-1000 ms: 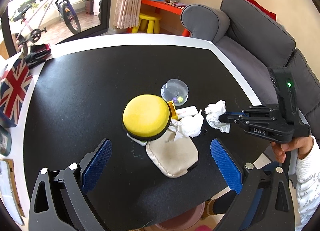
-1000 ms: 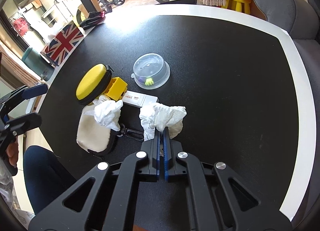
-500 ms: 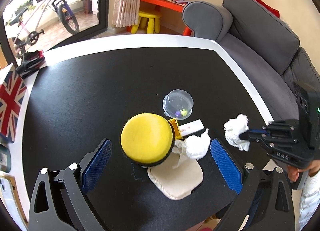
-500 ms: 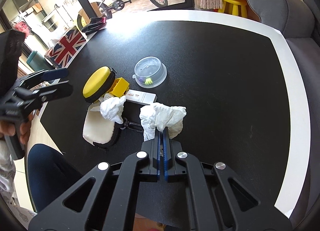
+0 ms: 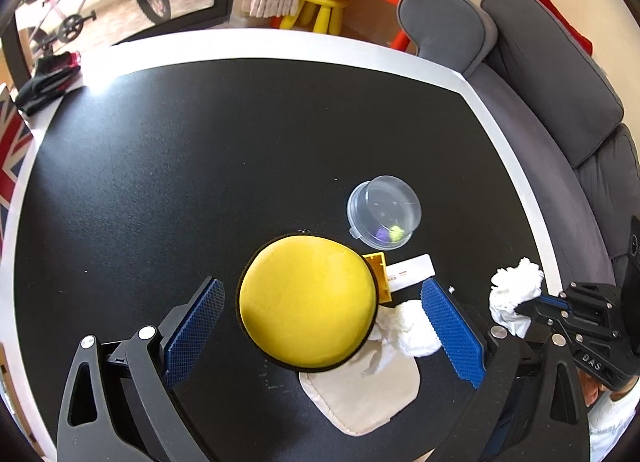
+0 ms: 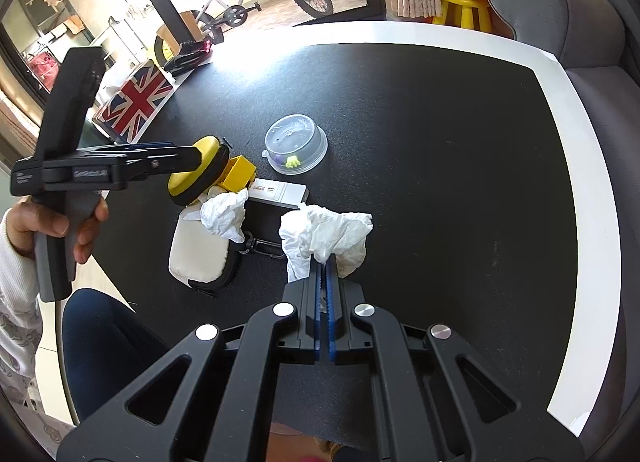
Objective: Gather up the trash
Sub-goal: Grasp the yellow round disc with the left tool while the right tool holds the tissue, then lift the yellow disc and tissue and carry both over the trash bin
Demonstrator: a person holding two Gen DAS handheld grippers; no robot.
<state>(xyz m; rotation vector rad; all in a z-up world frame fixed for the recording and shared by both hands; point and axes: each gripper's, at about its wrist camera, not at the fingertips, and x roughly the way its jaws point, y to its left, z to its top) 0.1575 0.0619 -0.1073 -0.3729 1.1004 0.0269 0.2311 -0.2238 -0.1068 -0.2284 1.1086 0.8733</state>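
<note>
Crumpled white tissue [image 6: 326, 232] pinched in right hand-held gripper [image 6: 323, 262].

Two crumpled tissues [image 6: 326, 230] [image 6: 224, 212], one yellow case [image 5: 308, 300], one clear tub [image 5: 384, 212], one pouch [image 5: 360, 394].

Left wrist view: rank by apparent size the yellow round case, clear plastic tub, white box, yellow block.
1. yellow round case, nearest the camera, so exaggerated
2. clear plastic tub
3. white box
4. yellow block, mostly hidden, true size unsure
</note>
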